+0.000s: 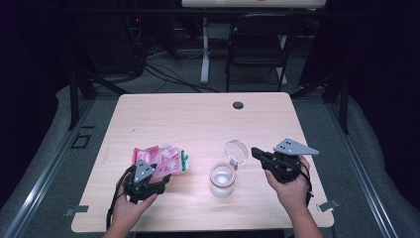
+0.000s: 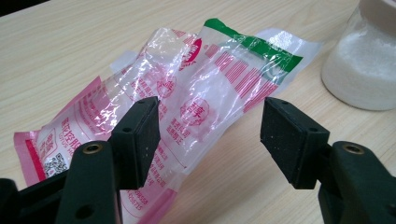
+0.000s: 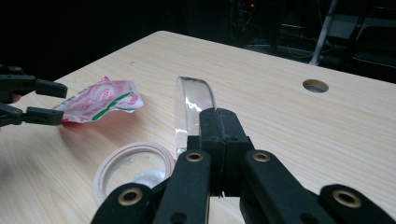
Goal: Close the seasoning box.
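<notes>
A crumpled clear plastic bag (image 1: pixel 163 157) (image 2: pixel 201 93) (image 3: pixel 100 100) with pink and green print lies on the wooden table (image 1: pixel 198 119), left of centre. My left gripper (image 1: pixel 161 182) (image 2: pixel 215 135) is open, its two pads on either side of the bag's near end without pressing on it. A glass jar (image 1: pixel 221 179) (image 2: pixel 359 70) (image 3: pixel 133 170) of white powder stands open, and its clear hinged lid (image 1: pixel 236 151) (image 3: pixel 191 107) is tipped up behind it. My right gripper (image 1: pixel 255 151) (image 3: pixel 219 135) is shut, with its tips right at the lid's edge. Whether they touch it I cannot tell.
A round cable hole (image 1: pixel 238 105) (image 3: pixel 315 86) sits near the table's far edge. Beyond the table a folding chair (image 1: pixel 257 44) stands on the floor. Bare wood stretches across the far half of the table and along the front edge between my hands.
</notes>
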### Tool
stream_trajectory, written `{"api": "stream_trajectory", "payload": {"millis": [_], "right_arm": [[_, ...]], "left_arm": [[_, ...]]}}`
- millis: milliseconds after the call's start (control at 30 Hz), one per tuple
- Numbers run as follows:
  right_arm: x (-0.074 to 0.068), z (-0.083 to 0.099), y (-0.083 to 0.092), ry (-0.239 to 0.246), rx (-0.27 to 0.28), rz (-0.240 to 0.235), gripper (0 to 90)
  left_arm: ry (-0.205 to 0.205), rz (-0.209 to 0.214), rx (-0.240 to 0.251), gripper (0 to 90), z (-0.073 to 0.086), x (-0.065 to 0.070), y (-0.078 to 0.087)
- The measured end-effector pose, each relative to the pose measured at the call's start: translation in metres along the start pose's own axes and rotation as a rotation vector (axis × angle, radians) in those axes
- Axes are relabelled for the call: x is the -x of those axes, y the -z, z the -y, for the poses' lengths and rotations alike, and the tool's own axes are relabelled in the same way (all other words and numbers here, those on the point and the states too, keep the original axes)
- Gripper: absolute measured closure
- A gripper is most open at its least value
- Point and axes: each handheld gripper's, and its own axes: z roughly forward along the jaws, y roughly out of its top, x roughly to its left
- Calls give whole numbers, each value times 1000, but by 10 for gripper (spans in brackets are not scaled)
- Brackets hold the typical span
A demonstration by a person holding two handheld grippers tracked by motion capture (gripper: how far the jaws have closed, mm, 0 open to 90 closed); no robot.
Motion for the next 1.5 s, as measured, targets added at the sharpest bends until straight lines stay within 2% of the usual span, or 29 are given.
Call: {"api": "stream_trajectory", "payload": {"millis": [333,400,733,1167,1500], "right_arm": [[9,4,-3,-21,-1,18,900],[11,5,-5,-29,0,23,900],[22,11,-14,-44,-18,36,900],[22,18,-28,-45,-48,24,900],[19,20,-32,-45,-53,14,900]], "left_arm": [[13,4,0,385,0,0,1],[0,8,-2,386,0,0,1],[7,17,-4,395,1,5,1],[3,19,-5,395,2,6,0],[8,18,-8,395,2,6,0]]}}
